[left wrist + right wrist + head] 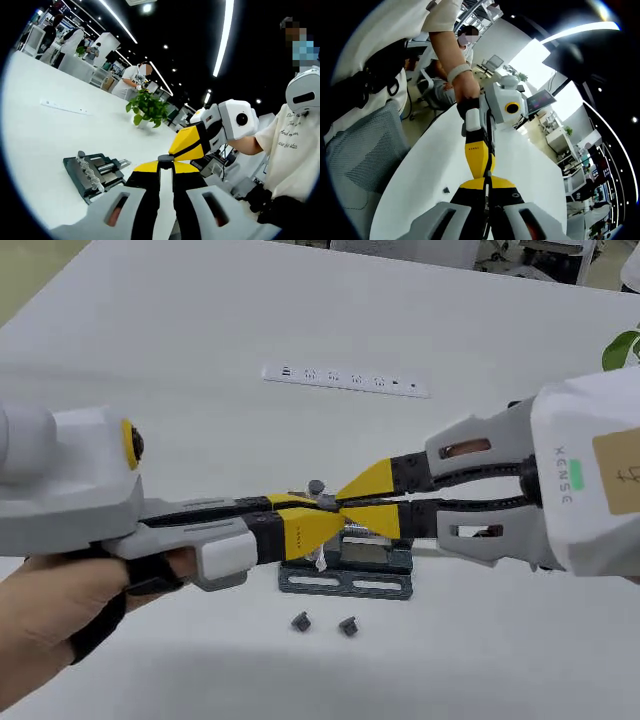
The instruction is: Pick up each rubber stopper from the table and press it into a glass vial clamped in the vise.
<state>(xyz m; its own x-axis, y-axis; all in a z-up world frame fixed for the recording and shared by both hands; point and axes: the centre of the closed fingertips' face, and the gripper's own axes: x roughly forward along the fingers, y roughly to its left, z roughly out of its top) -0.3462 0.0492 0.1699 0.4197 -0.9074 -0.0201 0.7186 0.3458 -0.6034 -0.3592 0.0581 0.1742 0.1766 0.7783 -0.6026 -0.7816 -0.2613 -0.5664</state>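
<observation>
My left gripper (pixel 325 508) comes in from the left above the vise and is shut on a dark grey rubber stopper (pixel 165 158) that sticks out at its yellow tips (pixel 165 163). My right gripper (pixel 347 508) reaches in from the right, its jaws shut, and its tip meets the left gripper's tip at the stopper (pixel 316 486). Seen from the right gripper view, the shut jaws (pixel 487 176) butt against the left gripper's yellow finger (pixel 479 155). Below stands the dark vise (pixel 345 585) with a row of clear glass vials (pixel 87 170). Two loose stoppers (pixel 301 621) (pixel 347 626) lie in front of it.
A white power strip (pixel 345 378) lies farther back on the white table (pixel 150 360). A potted plant (pixel 147 107) stands at the table's far edge. People and desks are around the table. A small dark stopper (pixel 446 190) lies on the table below the grippers.
</observation>
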